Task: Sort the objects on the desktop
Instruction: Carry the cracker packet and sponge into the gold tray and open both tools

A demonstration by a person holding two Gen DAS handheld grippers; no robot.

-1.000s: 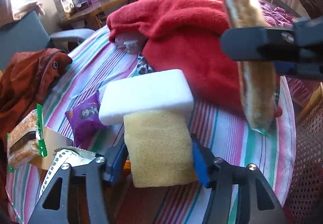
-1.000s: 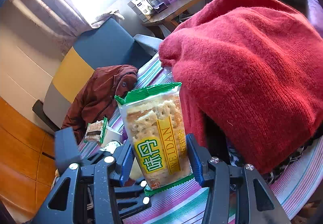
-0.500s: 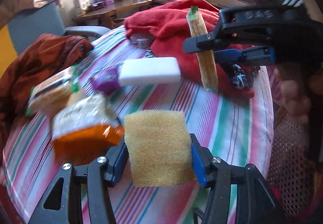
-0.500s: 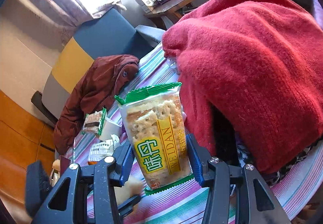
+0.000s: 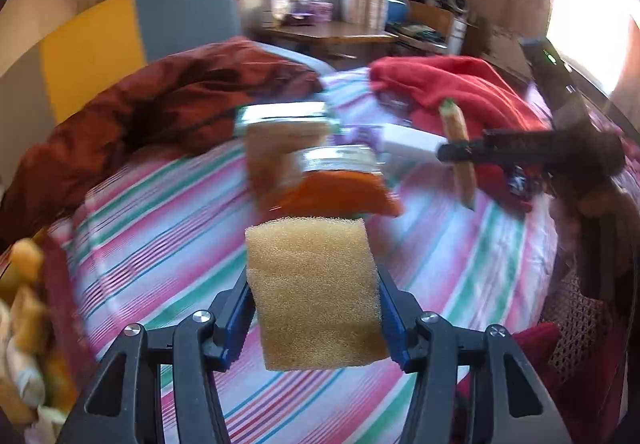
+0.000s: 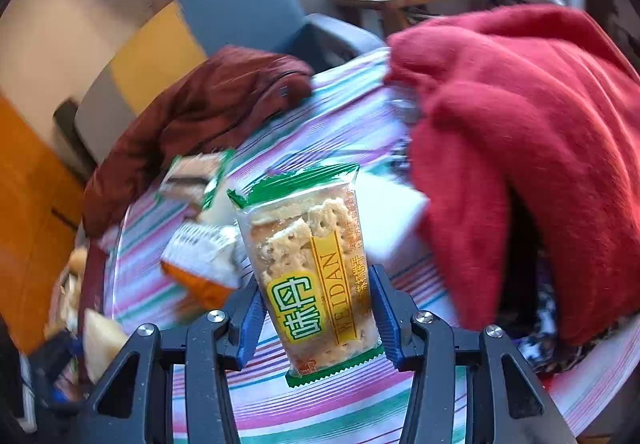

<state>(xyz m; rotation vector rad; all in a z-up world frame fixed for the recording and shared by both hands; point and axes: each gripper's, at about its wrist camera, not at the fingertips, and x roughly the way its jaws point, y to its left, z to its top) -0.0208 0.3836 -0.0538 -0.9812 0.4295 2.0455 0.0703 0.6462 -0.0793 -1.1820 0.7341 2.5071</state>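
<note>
The left tongs (image 5: 314, 308) pinch a yellow sponge (image 5: 314, 294) between their blue pads, holding it upright above the striped tabletop (image 5: 168, 228). The right tongs (image 6: 316, 308) pinch a cracker pack (image 6: 316, 276) by its lower half (green-edged wrapper, "WEIDAN" printed up the side), also clear of the cloth.

In the left wrist view the right tongs (image 5: 460, 154) reach in from the right with the pack (image 5: 460, 152) seen edge-on, near the red blanket (image 5: 460, 88). Just beyond the sponge lies an orange snack bag (image 5: 340, 184), blurred, with a second cracker pack (image 5: 276, 128) behind it and a white block (image 5: 408, 142) between that and the blanket. A brown jacket (image 5: 160, 112) is heaped along the far left of the tabletop.

In the right wrist view the orange bag (image 6: 200, 264) sits left of the held pack, the second pack (image 6: 192, 176) further back, the white block (image 6: 396, 220) partly under the blanket (image 6: 520, 148), and the jacket (image 6: 208, 116) behind.
</note>
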